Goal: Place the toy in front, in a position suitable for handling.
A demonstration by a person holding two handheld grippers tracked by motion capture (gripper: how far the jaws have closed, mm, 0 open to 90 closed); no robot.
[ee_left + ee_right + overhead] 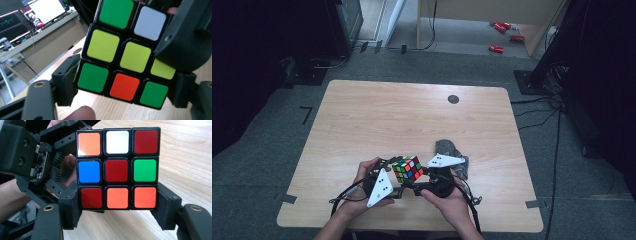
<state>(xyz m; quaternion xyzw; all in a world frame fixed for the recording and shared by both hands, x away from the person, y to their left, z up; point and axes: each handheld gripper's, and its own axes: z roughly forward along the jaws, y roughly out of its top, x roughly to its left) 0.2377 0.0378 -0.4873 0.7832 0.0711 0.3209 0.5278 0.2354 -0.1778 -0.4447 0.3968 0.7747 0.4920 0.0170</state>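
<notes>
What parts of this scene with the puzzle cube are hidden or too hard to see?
- Rubik's cube, high view: underside and far faces face away; stickers are small.
- Rubik's cube, left gripper view: top row cut by the frame edge; the right gripper's black body covers the right-hand stickers.
- Grey object, high view: partly behind the right gripper; too small to identify.
- Red items on the floor, high view: too small to name.

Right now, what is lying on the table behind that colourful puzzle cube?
Behind the cube, slightly to its right, a dark grey crumpled thing, perhaps a cloth, lies on the table. The right gripper and its grey plate cover its near part, so I cannot tell what it is.
</notes>
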